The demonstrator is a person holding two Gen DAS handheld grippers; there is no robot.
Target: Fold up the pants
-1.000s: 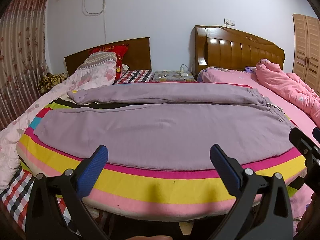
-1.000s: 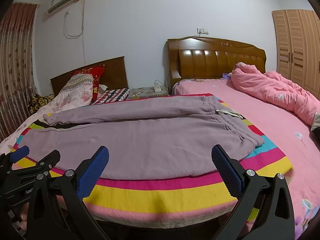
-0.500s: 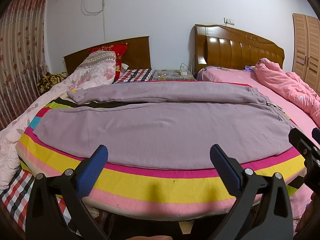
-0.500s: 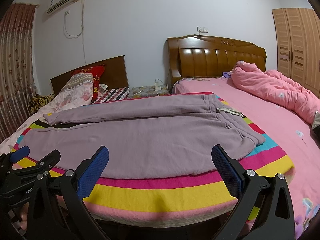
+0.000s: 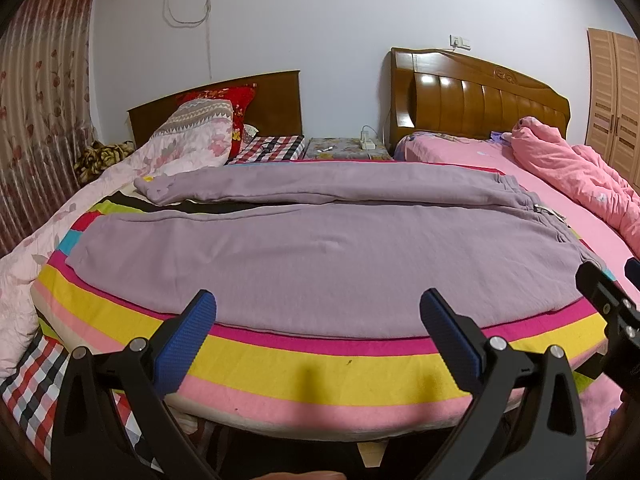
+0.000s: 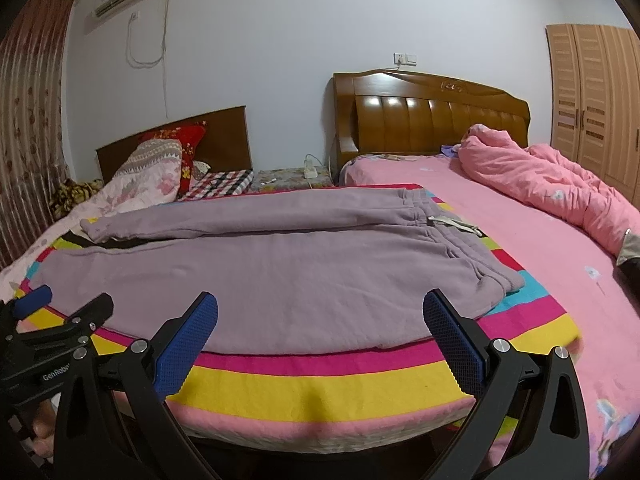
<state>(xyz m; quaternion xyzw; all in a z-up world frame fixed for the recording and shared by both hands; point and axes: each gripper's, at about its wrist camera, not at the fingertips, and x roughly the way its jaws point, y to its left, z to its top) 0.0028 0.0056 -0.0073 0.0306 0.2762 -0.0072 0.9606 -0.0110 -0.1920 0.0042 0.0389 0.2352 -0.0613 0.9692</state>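
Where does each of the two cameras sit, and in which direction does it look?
Left wrist: on the left gripper, low at the bed's near edge, facing the pants and headboards; its own open fingers and the right gripper's tip show.
Right wrist: on the right gripper, further toward the waistband, same direction; its open fingers and the left gripper show.
Shared: pants, striped blanket, pink quilt.

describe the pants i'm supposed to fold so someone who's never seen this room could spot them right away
Start at the rainbow-striped blanket across the foot of the beds, in front of the two wooden headboards. Spread flat on it lie the mauve fleece sweatpants, waistband to the right, legs running left with a dark gap between them. It is the only plain purple fabric; the crumpled pink quilt lies apart, further right.
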